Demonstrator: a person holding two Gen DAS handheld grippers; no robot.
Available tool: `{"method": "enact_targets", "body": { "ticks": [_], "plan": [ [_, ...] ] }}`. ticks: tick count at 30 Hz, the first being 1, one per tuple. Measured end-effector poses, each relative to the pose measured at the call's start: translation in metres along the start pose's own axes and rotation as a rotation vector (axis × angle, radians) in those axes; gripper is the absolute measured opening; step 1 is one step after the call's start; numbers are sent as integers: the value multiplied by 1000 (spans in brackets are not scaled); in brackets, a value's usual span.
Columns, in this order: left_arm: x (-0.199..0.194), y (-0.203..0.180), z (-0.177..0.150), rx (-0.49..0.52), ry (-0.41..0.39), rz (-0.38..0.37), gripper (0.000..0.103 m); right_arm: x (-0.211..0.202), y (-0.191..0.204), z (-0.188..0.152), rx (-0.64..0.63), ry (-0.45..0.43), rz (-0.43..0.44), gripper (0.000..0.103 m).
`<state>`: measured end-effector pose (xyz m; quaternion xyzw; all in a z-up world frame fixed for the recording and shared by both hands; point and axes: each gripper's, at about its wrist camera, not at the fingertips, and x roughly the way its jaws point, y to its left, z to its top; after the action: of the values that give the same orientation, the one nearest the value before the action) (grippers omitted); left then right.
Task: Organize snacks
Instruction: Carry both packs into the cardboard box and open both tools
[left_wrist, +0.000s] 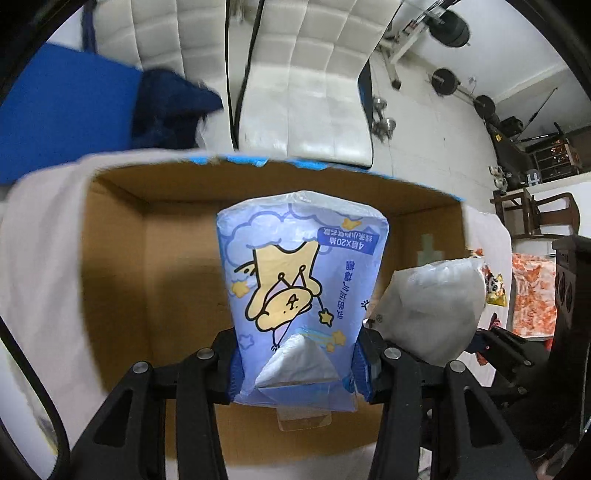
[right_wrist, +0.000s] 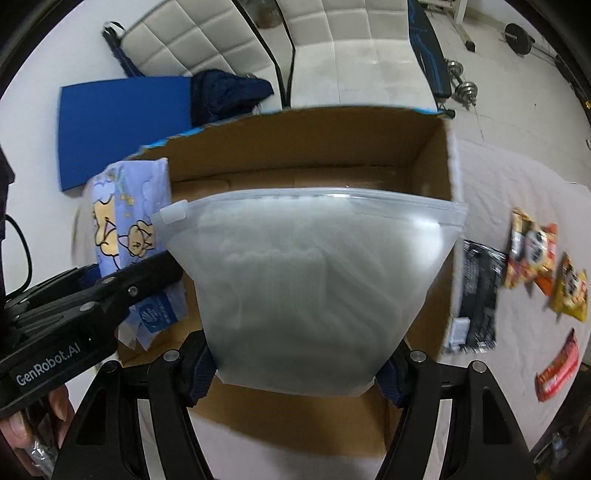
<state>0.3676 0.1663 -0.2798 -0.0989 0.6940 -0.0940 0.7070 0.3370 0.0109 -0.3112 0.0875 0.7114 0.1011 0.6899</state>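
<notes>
My left gripper (left_wrist: 299, 373) is shut on a light-blue tissue pack (left_wrist: 299, 280) printed with a cartoon animal, held above the open cardboard box (left_wrist: 177, 295). My right gripper (right_wrist: 295, 373) is shut on a frosted zip bag (right_wrist: 310, 288), also over the box (right_wrist: 428, 177). The frosted bag (left_wrist: 432, 310) shows to the right in the left wrist view. At the left of the right wrist view are the tissue pack (right_wrist: 125, 229) and the left gripper's fingers (right_wrist: 147, 277). The box's floor looks bare where it shows.
Snack packets (right_wrist: 532, 254), a black packet (right_wrist: 476, 295) and a red bar (right_wrist: 557, 369) lie on the white cloth (right_wrist: 517, 192) right of the box. A blue mat (right_wrist: 122, 125), dark clothing (right_wrist: 229, 96) and a white quilted chair (right_wrist: 332, 48) lie beyond. A hand (right_wrist: 22, 428) holds the left gripper.
</notes>
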Motion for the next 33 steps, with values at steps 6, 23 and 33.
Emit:
{"method": "enact_targets", "body": {
  "ticks": [6,23,33],
  "plan": [
    [41,18,17,-18,70,-47,45,43,-9,28,7,43,-66,73],
    [60,11,23,-3,168,-39,64,75,-2,71,-38,86,-168,85],
    [6,2,5,40,75,21,98,46,1,58,-9,53,-174,97]
  ]
}}
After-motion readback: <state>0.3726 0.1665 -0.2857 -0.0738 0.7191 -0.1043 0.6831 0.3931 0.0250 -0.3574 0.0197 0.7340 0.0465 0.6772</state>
